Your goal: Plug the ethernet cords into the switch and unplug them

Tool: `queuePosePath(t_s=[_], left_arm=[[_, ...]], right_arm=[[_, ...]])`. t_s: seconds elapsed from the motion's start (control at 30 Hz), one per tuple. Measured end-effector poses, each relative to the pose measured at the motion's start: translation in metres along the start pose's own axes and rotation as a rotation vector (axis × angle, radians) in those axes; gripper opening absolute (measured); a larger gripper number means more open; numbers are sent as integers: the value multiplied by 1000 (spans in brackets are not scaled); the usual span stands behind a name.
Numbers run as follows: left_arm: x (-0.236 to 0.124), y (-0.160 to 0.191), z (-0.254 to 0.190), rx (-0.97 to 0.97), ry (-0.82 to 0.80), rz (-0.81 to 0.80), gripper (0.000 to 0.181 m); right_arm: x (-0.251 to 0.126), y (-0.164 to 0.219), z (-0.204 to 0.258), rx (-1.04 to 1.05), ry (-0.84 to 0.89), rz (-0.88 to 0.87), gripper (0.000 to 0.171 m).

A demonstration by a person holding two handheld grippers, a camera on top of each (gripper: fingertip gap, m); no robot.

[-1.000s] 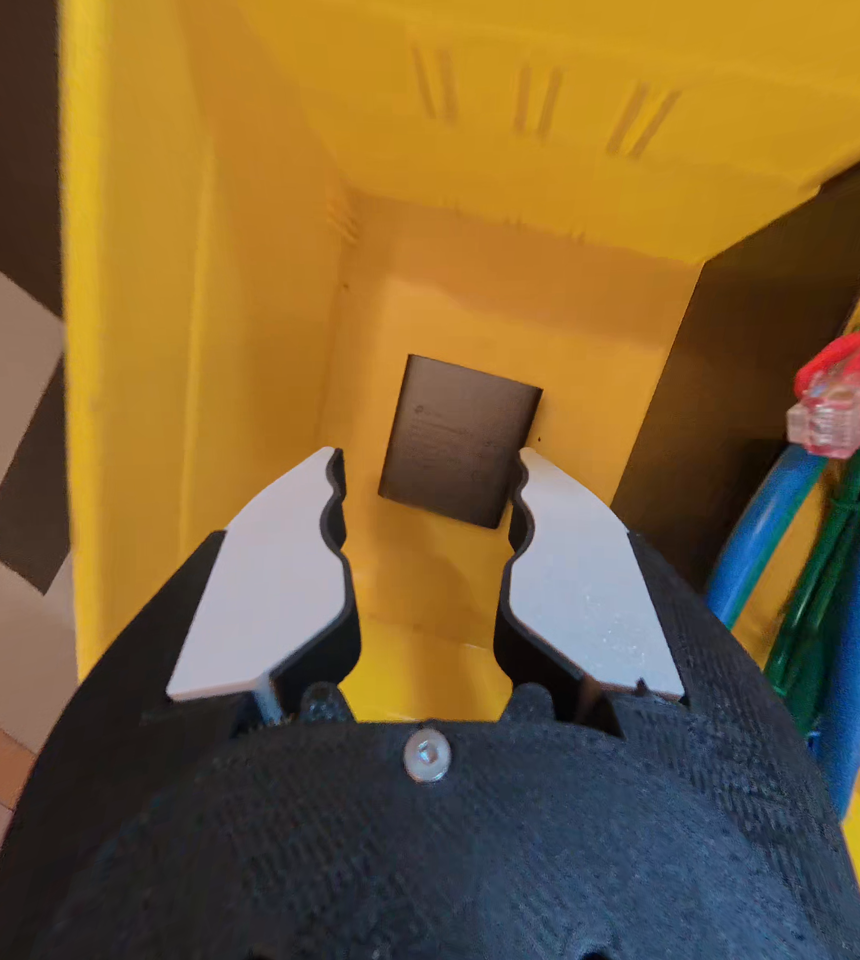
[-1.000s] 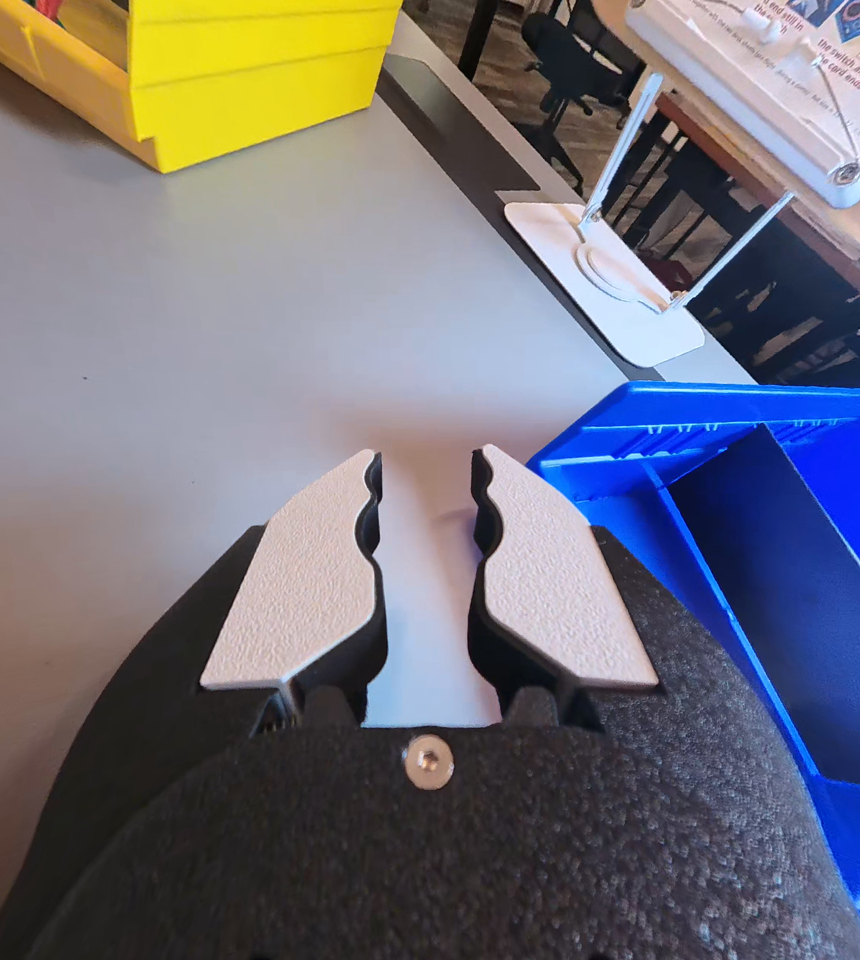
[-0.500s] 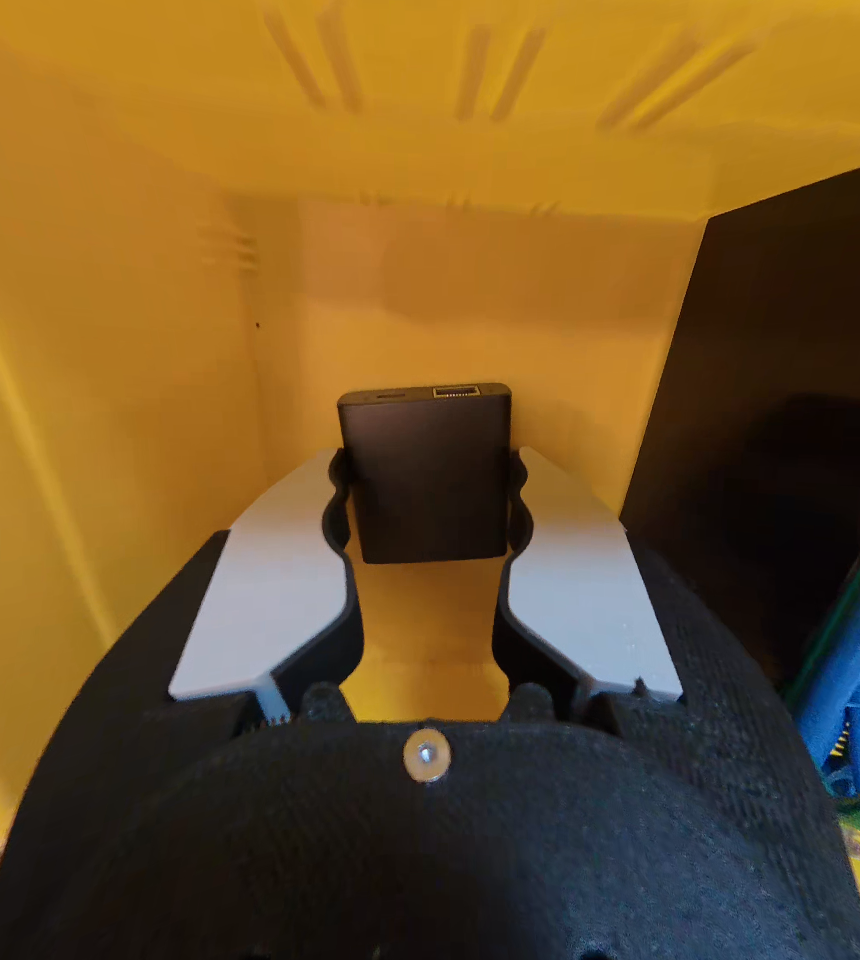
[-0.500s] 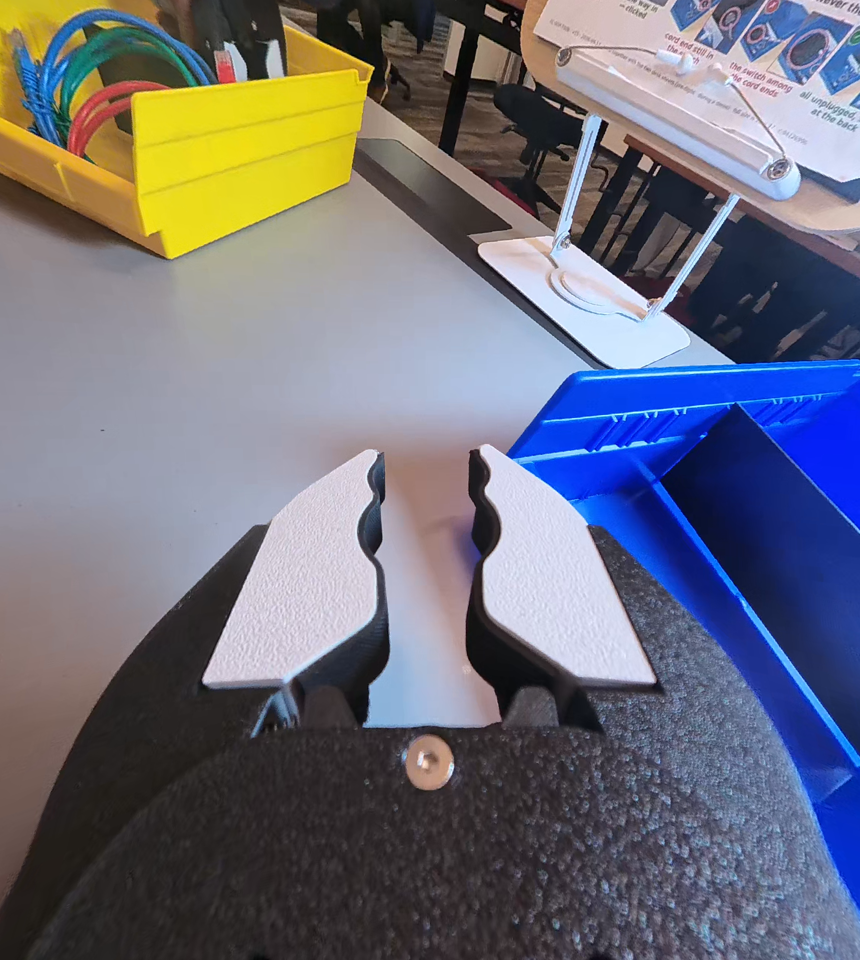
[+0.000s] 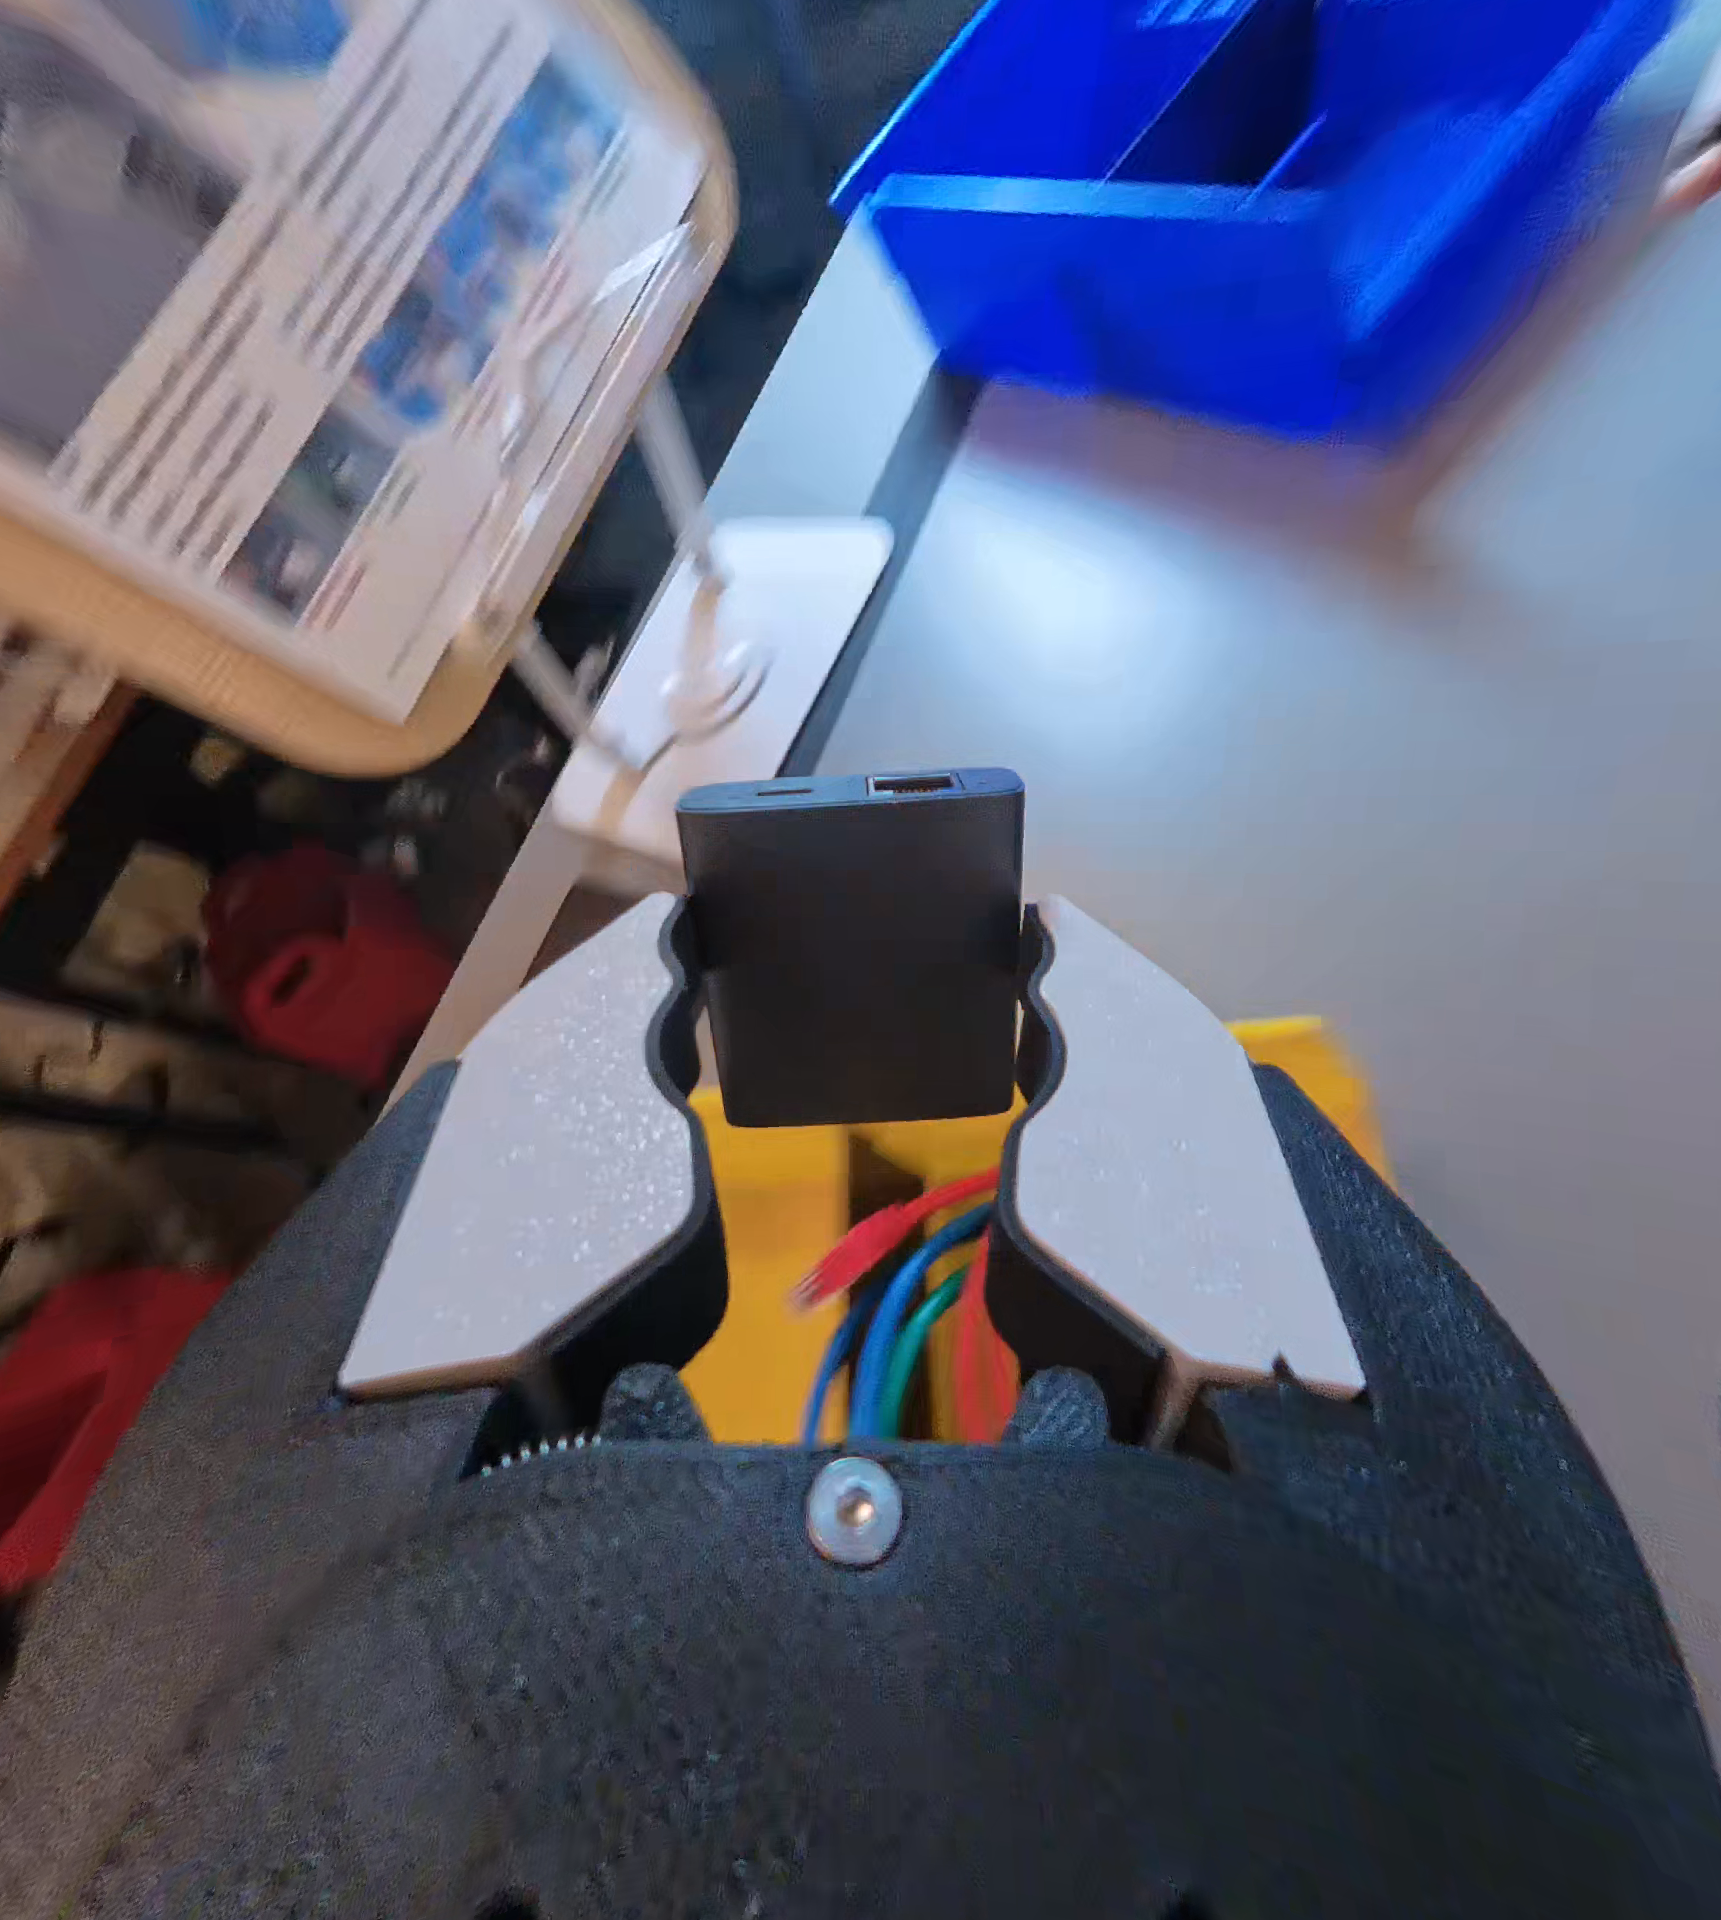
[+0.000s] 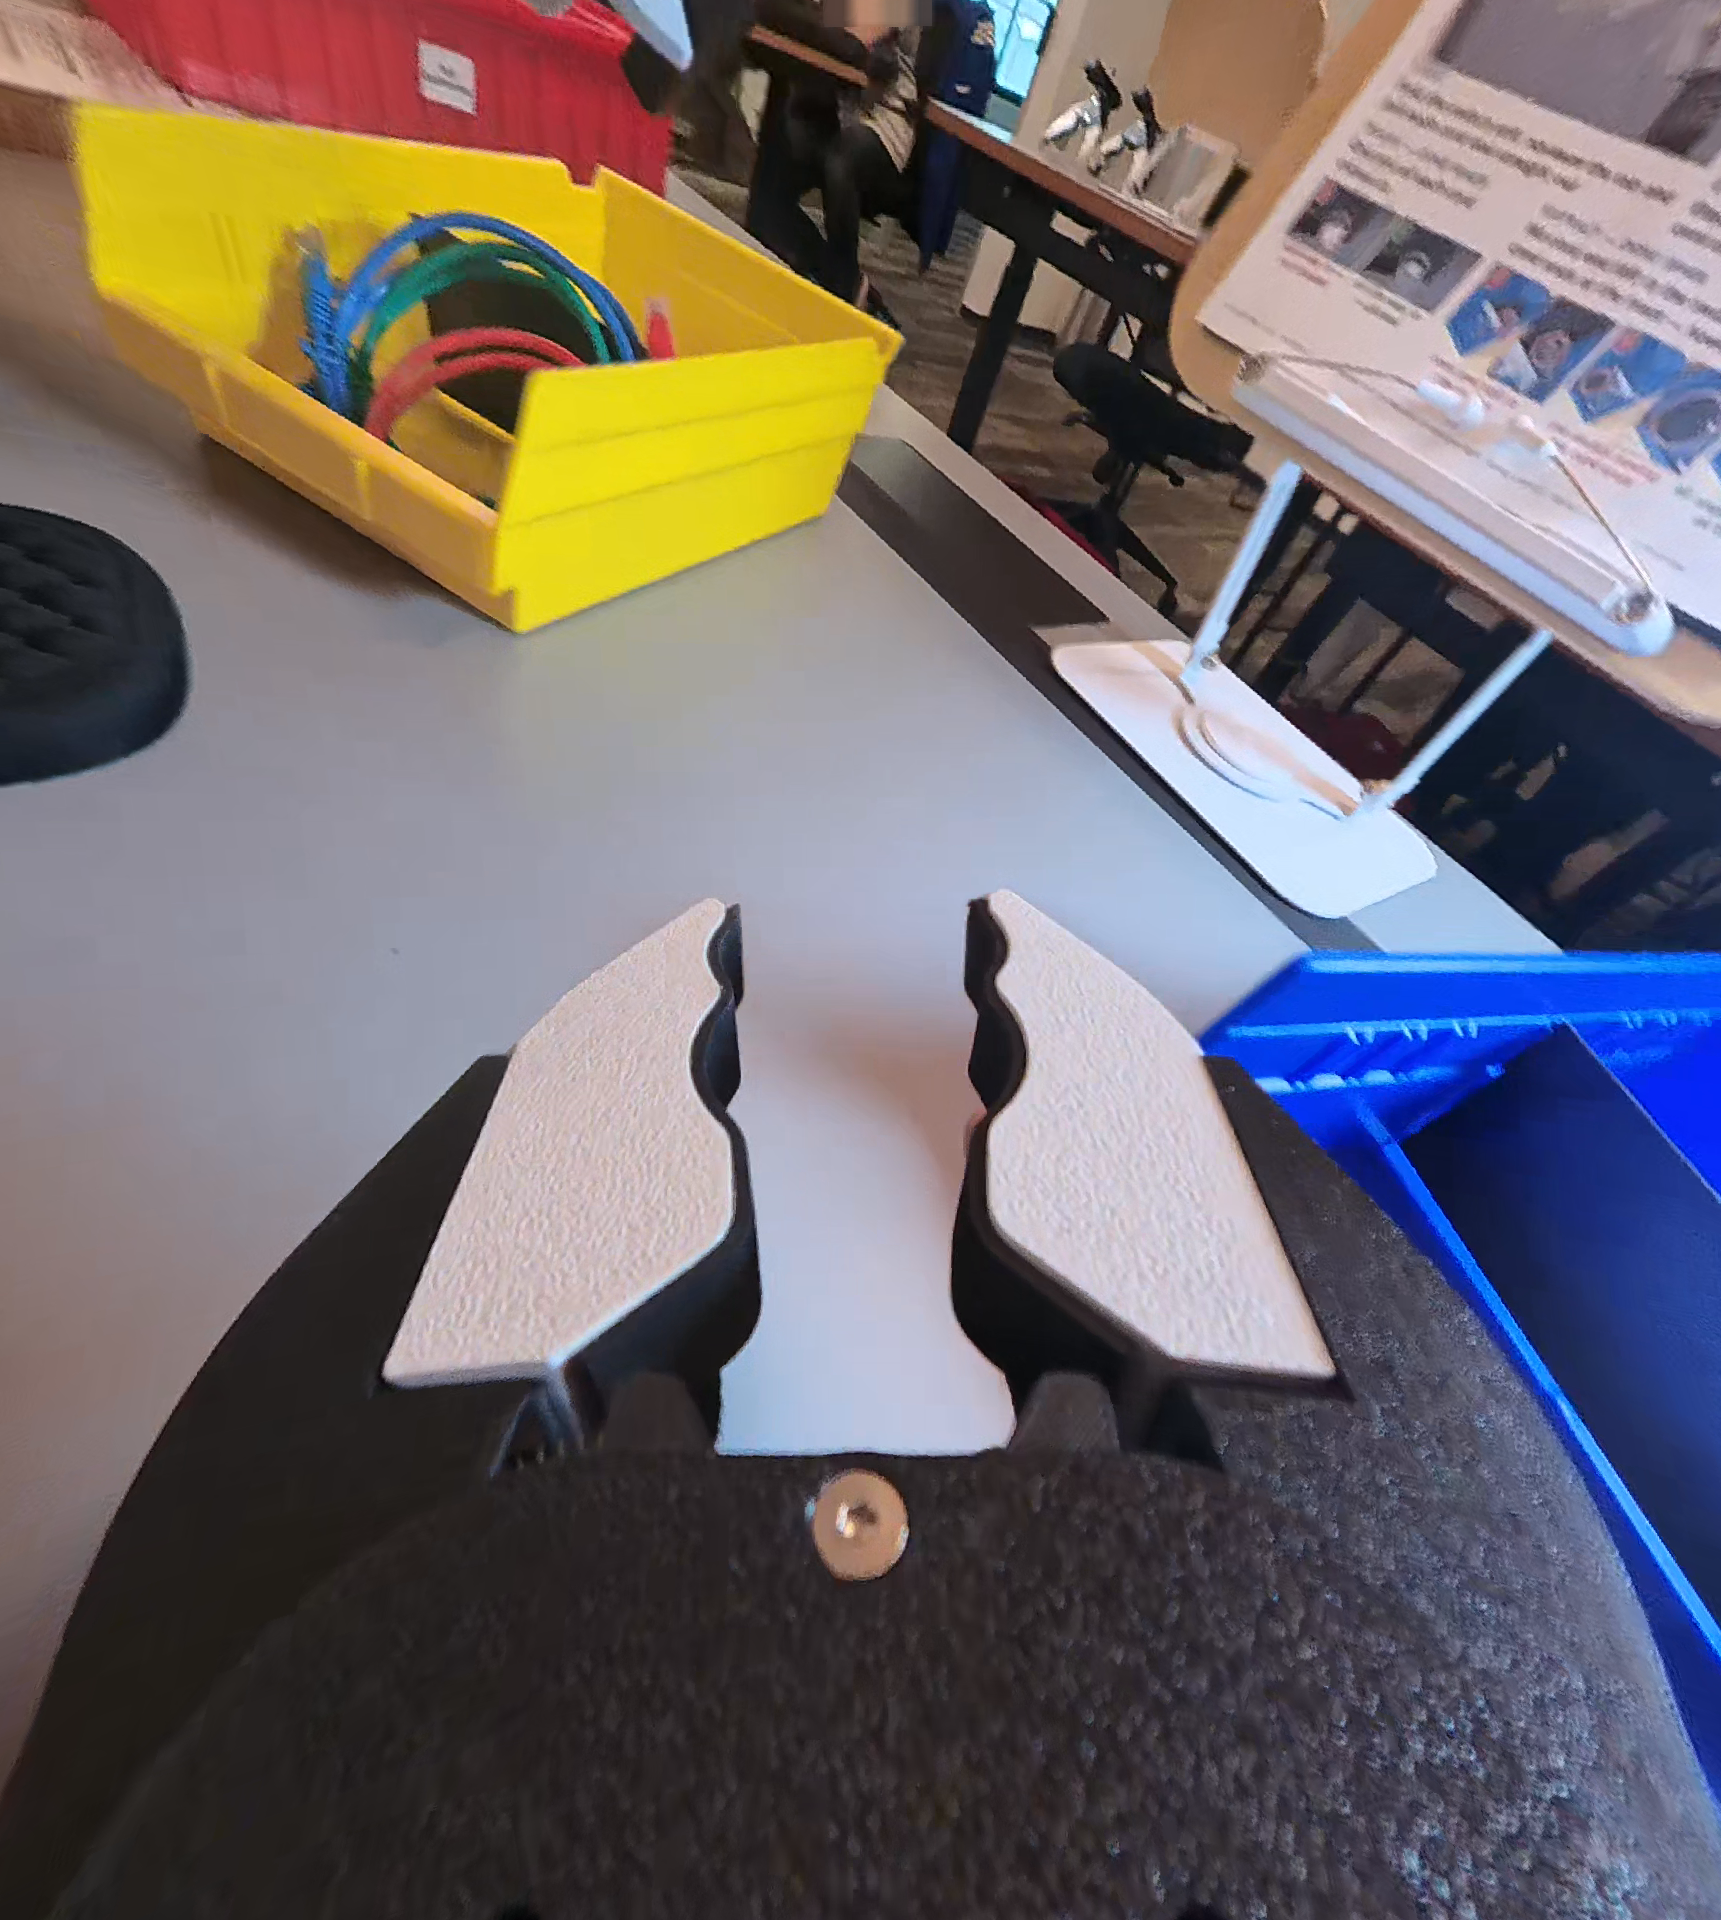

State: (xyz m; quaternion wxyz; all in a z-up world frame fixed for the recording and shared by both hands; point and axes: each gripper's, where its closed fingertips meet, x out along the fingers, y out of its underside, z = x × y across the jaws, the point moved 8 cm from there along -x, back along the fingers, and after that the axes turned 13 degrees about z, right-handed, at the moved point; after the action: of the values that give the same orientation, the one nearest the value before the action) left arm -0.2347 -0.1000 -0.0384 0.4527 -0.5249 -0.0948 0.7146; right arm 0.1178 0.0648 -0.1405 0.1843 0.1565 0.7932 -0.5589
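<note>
Switch [image 5: 856, 956] is sitting clamped between the tips of the left claw [image 5: 854, 961], its long axis running forward along the fingers and its port edge facing away, above the yellow bin [image 5: 773, 1278]; ethernet cords [image 5: 897, 1320] are lying in that bin directly beneath, far nearer the left than the right; the right claw [image 6: 851, 961] is hovering low over the grey bench [image 6: 420, 883], fingers apart and empty, beside the blue bin [image 6: 1562, 1039], pointing toward the yellow bin well ahead.

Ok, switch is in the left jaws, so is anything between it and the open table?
Nothing visible. The switch is held above the yellow bin, and the grey table ahead lies bare up to the blue bin.
</note>
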Motion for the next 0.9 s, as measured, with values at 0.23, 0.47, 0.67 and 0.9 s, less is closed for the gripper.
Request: queuePosePath(t_s=[0.23, 0.47, 0.67, 0.9], left_arm=[[19, -54, -172, 121, 216, -332, 59], [34, -54, -238, 160, 437, -495, 59], [41, -35, -254, 109, 852, -538, 59], [57, -31, -278, 193, 1114, -370, 59]], right_arm=[[0, -39, 53, -115, -112, -84, 45], [-1, -40, 82, -20, -437, -191, 52], [-7, -33, 99, -332, -451, -248, 54], [-2, -26, 137, -661, -460, -207, 36]])
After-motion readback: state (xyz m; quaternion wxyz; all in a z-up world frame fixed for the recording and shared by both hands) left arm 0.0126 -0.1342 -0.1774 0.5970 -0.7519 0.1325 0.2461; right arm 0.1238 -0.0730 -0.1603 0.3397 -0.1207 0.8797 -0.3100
